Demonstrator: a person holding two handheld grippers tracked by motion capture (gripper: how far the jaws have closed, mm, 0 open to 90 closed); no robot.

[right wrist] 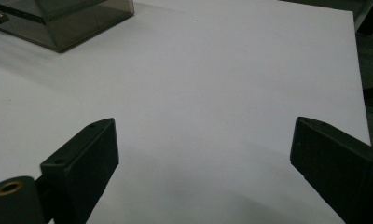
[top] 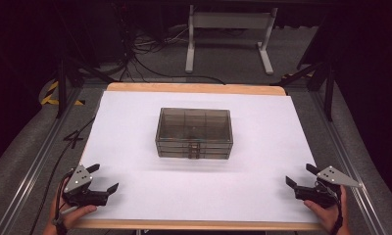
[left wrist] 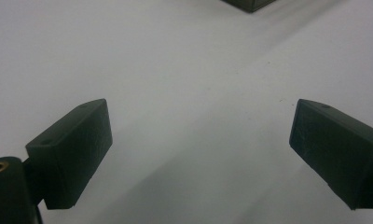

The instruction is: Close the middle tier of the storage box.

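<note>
A smoky clear plastic organiser box with a shut lid and two front latches sits in the middle of the white table sheet. My left gripper rests near the front left corner, open, nothing between its jaws. My right gripper rests near the front right corner, also open and empty. Both stand well apart from the box. In the left gripper view the open left gripper faces bare sheet, with a box corner at the top edge. In the right gripper view the open right gripper has the box at upper left.
The sheet lies on a wooden table top whose edge shows at the back and front. Grey floor with cables and a white table frame lie beyond. Metal rails run along both sides.
</note>
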